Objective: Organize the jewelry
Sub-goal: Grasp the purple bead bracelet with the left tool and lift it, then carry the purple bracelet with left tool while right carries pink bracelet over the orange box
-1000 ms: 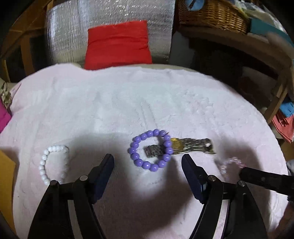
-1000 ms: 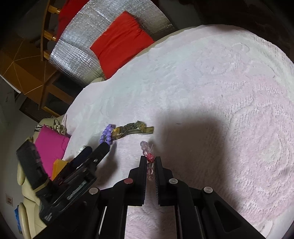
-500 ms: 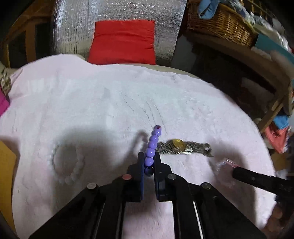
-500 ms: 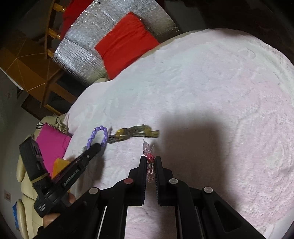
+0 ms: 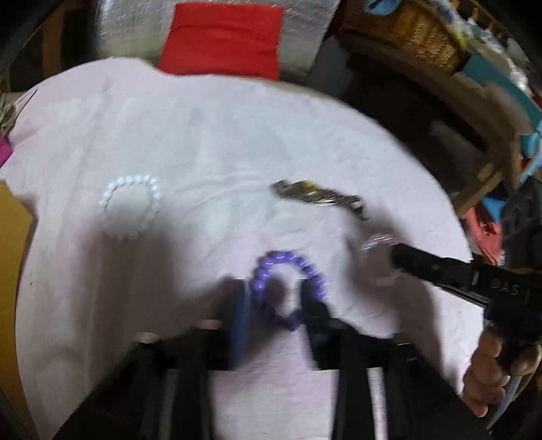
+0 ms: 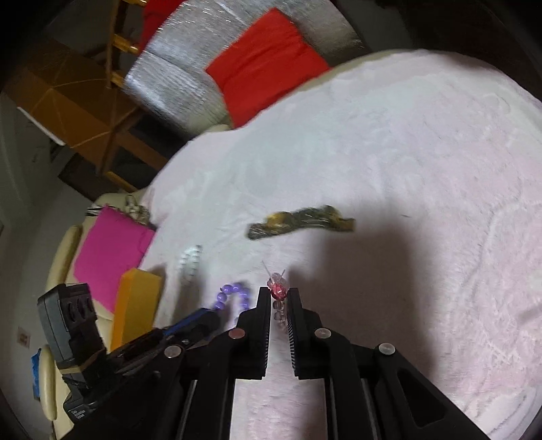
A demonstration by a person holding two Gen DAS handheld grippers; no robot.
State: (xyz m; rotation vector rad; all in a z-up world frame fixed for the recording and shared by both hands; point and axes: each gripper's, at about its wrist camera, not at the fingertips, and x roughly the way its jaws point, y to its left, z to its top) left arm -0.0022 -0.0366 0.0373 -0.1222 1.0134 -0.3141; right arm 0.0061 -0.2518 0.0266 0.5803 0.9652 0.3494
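Observation:
A purple bead bracelet lies blurred between the fingers of my left gripper, whose jaws are opening and stand apart around it. Behind it on the pale pink cloth rest a metal watch and, to the left, a white bead bracelet. My right gripper is closed on a clear pink bead bracelet with a red bead, and its jaws are easing apart slightly. The right wrist view also shows the watch, the purple bracelet and the left gripper.
A red cushion leans on silver foil padding behind the cloth. A wicker basket sits on a wooden shelf at the back right. An orange box and a magenta pad lie off the cloth's left edge.
My left gripper shut on the purple bracelet, drew it off the watch toward the near side, and its jaws have parted again. The right gripper keeps the pink bracelet pinched.

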